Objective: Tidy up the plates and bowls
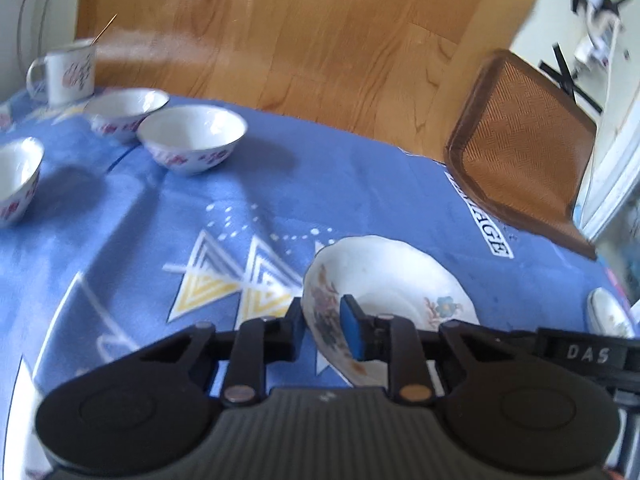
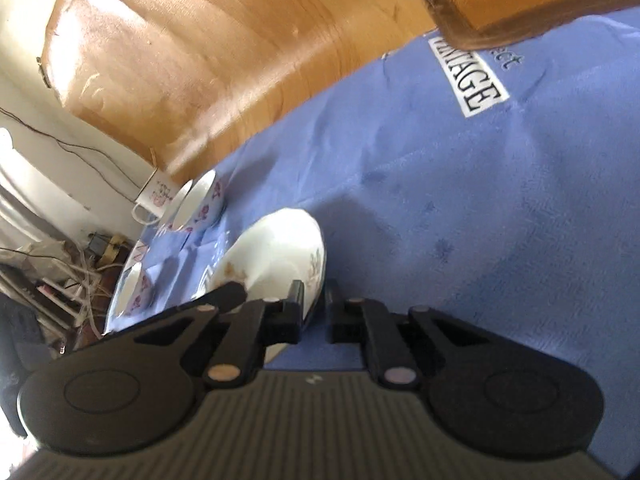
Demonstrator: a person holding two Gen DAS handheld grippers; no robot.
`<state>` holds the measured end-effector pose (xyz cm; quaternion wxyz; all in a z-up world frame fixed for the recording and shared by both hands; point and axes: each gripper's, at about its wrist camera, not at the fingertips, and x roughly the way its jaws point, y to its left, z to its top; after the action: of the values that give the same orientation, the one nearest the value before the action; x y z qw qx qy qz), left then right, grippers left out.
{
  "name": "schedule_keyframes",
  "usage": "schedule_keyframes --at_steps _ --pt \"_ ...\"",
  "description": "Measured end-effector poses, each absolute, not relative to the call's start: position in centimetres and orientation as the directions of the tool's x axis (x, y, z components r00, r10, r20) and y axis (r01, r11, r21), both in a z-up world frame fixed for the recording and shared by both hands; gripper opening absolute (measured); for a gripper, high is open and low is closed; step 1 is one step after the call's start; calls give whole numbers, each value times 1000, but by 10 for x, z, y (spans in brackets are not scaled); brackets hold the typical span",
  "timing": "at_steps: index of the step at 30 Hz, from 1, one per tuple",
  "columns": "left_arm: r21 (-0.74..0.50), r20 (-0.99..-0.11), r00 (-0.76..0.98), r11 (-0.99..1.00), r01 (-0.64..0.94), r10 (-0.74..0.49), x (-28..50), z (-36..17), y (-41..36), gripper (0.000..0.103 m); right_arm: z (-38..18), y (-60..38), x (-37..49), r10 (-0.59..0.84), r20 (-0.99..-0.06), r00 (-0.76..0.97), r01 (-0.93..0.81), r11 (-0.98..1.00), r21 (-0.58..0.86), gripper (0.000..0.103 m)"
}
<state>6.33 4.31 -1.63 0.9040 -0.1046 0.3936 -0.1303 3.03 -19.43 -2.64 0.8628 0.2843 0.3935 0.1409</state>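
Note:
My left gripper (image 1: 325,328) is shut on the near rim of a white floral plate (image 1: 392,280), which tilts up off the blue tablecloth (image 1: 160,232). My right gripper (image 2: 314,308) is shut on the rim of a white floral plate (image 2: 276,248), held on edge above the cloth. Three white bowls with pink flowers stand at the left in the left wrist view: one (image 1: 192,136), one behind it (image 1: 126,112), one at the edge (image 1: 16,176). The right wrist view shows two such bowls, one far (image 2: 200,204) and one near the left (image 2: 136,292).
A white enamel mug (image 1: 68,72) stands behind the bowls. Another small plate (image 1: 610,316) lies at the right edge of the table. A brown woven chair seat (image 1: 520,144) stands beyond the table's far edge, over a wooden floor (image 1: 320,32).

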Motion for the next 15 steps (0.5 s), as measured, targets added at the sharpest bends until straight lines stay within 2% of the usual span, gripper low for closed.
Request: schedule_keyframes --at_steps 7,12,14,15 --pt "-300 -671 689 950 85 -273 41 -9 84 16 -25 -162 18 549 -592 590 -113 783 612 14" --pt "-316 -674 685 946 73 -278 39 -17 94 24 -26 -155 20 536 -591 603 -107 788 606 19" --pt "-315 -669 689 946 80 -281 38 -17 93 26 -26 -157 20 512 -591 624 -92 798 595 22" --pt "-310 -667 692 947 82 -278 38 -18 91 24 -28 -159 19 511 -593 622 -85 797 598 20"
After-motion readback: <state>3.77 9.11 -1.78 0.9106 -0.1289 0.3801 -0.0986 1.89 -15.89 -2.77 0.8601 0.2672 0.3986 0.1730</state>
